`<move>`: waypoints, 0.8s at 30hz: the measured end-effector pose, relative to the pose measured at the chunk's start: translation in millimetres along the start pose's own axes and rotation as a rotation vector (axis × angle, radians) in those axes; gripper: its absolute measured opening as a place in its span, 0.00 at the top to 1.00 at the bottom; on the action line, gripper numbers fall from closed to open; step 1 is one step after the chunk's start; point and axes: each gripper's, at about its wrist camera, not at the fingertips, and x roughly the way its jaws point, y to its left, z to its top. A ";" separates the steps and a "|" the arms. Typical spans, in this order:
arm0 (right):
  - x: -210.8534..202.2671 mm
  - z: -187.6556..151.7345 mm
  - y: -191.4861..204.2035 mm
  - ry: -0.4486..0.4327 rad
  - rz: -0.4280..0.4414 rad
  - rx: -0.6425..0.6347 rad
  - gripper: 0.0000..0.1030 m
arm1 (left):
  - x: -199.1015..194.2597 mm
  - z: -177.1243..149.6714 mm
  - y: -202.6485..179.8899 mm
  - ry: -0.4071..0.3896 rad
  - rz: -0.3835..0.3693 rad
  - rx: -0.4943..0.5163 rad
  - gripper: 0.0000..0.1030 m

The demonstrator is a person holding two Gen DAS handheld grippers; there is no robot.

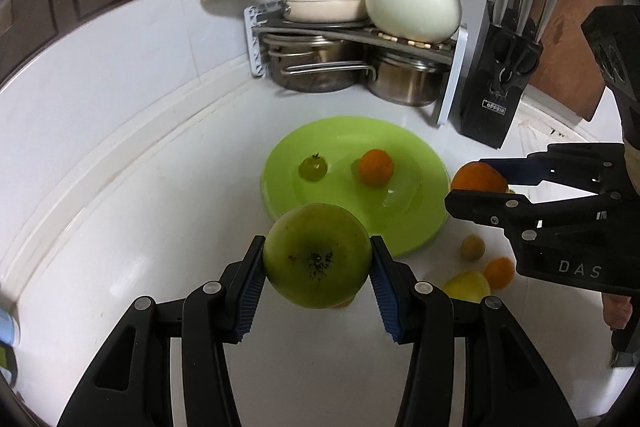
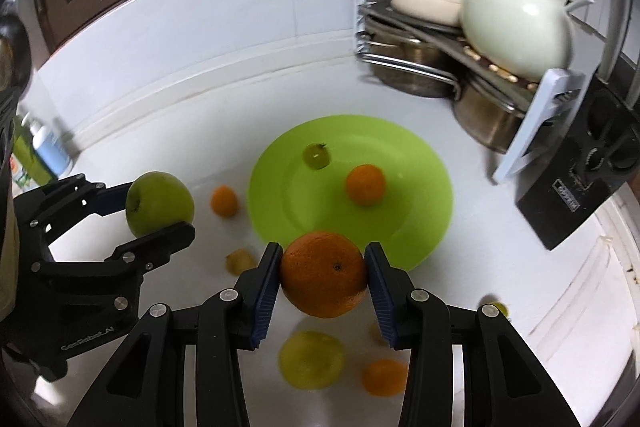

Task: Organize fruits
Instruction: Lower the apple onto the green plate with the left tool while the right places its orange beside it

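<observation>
My left gripper (image 1: 318,263) is shut on a green apple (image 1: 318,255) and holds it above the counter, just before the near rim of the green plate (image 1: 416,147). It also shows in the right wrist view (image 2: 160,205). My right gripper (image 2: 323,277) is shut on a large orange (image 2: 323,275), held at the plate's (image 2: 420,155) near edge. On the plate lie a small green tomato (image 1: 313,167) and a small orange (image 1: 375,167).
Loose fruit lies on the white counter: a yellow-green apple (image 2: 312,359), small oranges (image 2: 384,377) (image 2: 224,201) and a small olive fruit (image 2: 240,261). A pot rack (image 1: 348,43) and a knife block (image 1: 496,95) stand behind the plate.
</observation>
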 end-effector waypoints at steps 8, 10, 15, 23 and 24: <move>11.5 10.6 -21.3 0.000 0.004 0.022 0.58 | 25.1 21.9 -8.0 0.006 0.000 0.018 0.52; 18.0 12.2 -26.0 0.009 0.012 0.024 0.58 | 31.8 25.5 -8.9 0.012 0.002 0.020 0.52; 40.2 16.7 -37.6 0.041 0.036 0.031 0.58 | 53.3 32.0 -8.4 0.044 -0.003 0.016 0.52; 71.7 19.2 -52.3 0.087 0.047 0.059 0.58 | 90.8 35.5 -9.6 0.104 -0.016 0.028 0.52; 75.3 19.7 -54.0 0.093 0.048 0.061 0.58 | 93.4 36.0 -9.9 0.107 -0.017 0.027 0.52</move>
